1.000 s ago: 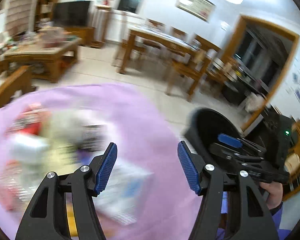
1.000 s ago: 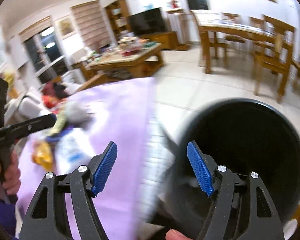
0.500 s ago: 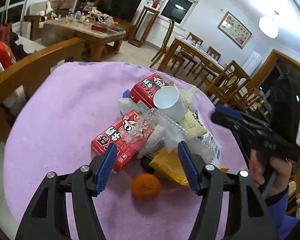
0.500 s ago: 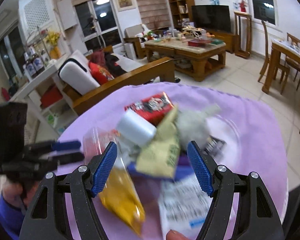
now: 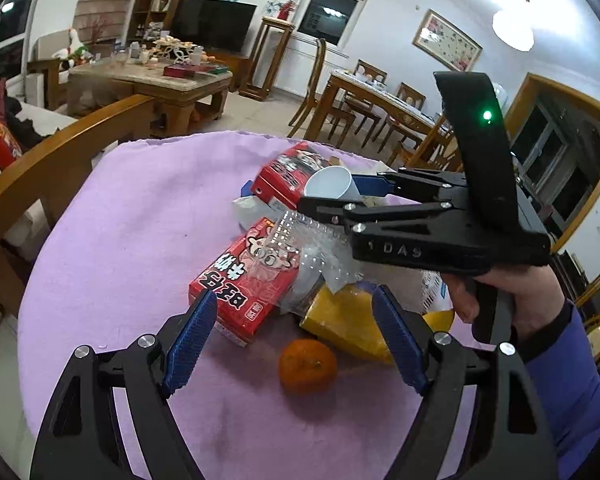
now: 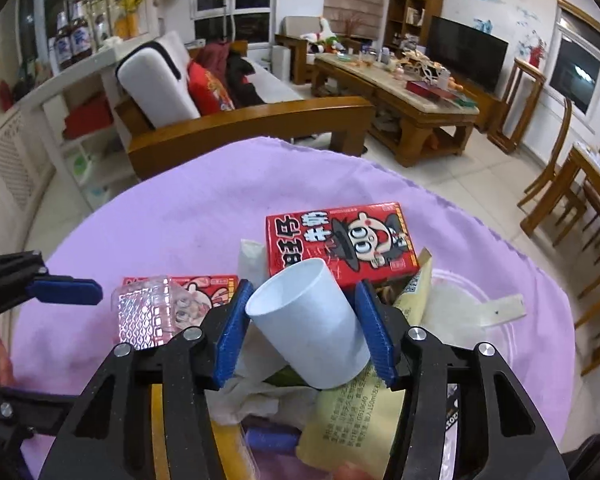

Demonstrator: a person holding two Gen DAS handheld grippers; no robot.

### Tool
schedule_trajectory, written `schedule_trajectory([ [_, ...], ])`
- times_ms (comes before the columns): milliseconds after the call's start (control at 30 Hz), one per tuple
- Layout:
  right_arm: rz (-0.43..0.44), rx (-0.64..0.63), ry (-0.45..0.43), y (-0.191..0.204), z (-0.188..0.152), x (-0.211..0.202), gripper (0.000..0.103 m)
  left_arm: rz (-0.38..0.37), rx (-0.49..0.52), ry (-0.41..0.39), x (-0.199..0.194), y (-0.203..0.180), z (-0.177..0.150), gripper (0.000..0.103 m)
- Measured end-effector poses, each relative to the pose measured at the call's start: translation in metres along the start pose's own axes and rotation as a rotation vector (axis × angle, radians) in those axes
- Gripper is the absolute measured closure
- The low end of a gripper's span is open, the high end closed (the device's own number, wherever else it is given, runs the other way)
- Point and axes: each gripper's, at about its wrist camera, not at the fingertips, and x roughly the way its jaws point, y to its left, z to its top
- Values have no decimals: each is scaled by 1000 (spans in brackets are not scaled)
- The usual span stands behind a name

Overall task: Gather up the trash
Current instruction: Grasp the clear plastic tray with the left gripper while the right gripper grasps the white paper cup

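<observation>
Trash (image 5: 300, 256) lay heaped on the purple-covered bench (image 5: 140, 220) in the left wrist view, where the left claw (image 5: 296, 340) hung wide and empty above an orange (image 5: 307, 366). In the right wrist view, the right claw (image 6: 306, 328) straddled a tipped white cup (image 6: 308, 328) topping the pile, pads (image 6: 230, 332) seemingly touching its sides, likely because it was the easiest piece to lift.

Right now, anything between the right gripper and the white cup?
Nothing visible. The white cup already lies on its side between the right gripper's blue pads, atop the trash pile. Whether both pads touch it is unclear. The left gripper hangs open, apart, near the orange.
</observation>
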Motion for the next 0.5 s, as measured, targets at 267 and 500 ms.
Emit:
schedule_trajectory([
  [267,89,222,-177,-38,-23,-64,57,-31,50,13,9,-23,5,17],
  [500,76,284,-285,-49,-67,-123,59,89,-146,36,31,-35,13,16],
])
